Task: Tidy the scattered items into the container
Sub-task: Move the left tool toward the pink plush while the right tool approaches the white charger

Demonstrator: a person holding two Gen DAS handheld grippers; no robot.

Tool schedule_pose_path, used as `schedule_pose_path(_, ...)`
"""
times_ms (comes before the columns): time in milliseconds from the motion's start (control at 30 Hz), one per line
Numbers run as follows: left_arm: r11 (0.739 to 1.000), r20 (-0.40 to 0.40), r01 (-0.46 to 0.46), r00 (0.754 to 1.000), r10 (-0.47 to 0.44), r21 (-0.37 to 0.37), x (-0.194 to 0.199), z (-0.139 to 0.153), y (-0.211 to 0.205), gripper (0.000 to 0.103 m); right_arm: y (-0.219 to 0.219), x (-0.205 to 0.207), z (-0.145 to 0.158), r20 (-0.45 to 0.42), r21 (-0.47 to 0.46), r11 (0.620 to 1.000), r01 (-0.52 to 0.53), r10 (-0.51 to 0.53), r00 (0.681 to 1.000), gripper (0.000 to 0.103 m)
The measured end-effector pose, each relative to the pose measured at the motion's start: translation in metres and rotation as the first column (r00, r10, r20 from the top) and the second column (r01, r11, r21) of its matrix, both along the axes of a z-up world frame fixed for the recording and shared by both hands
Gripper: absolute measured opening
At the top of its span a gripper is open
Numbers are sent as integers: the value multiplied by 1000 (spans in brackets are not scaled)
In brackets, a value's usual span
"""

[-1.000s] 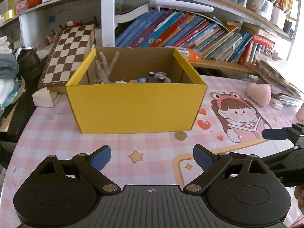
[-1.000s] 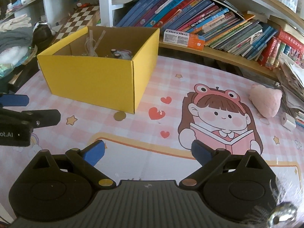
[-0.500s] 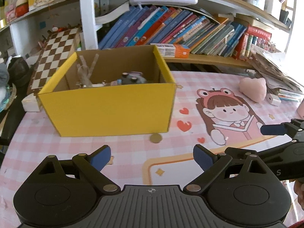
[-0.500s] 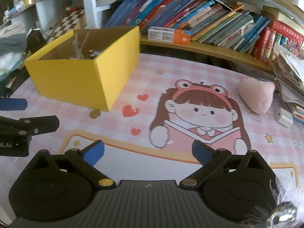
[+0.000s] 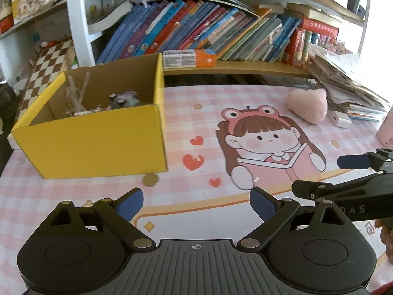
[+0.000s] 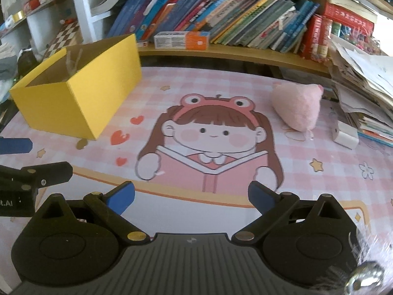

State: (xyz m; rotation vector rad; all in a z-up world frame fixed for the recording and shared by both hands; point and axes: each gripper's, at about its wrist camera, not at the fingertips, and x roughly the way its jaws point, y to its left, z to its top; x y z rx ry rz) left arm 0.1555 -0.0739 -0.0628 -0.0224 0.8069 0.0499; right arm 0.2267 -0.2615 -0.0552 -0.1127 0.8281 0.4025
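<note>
— Box (image 5: 98, 142) is where we're sorting things, so where do we stand?
— Our left gripper (image 5: 196, 202) hangs spread wide with nothing between its pads, low over the mat (image 6: 319, 184); our right gripper (image 6: 191, 196) is just as wide and bare.
— What's left out?
— A coin (image 5: 150, 180) just beside the box's near corner, a pink plush (image 6: 297, 108) and a small white block (image 6: 343, 135) off to the right, near the paper stack.
— How do we do it well?
— We'd judge the plush easiest for the right: straddle its middle, squeeze gently. The coin lies flat, likely to slip.
— And inside the box?
— A grey toy (image 5: 124, 99) and clear plastic bits (image 5: 75, 91); plenty of room.
</note>
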Motion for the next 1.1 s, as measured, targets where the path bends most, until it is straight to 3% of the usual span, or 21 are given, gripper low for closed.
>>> schedule_pose_path(467, 998, 21, 53, 998, -54, 41, 19, 9, -39, 96, -40, 14, 1, 38, 1, 999, 46, -46, 998, 100)
schedule_pose_path(733, 992, 53, 112, 992, -115, 58, 43, 18, -62, 96, -72, 29, 0, 80, -3, 991, 134, -133, 988, 99)
schedule_pose_path(1100, 968, 102, 226, 966, -237, 112, 84, 32, -102, 96, -108, 62, 6, 125, 23, 972, 235, -237, 964, 99)
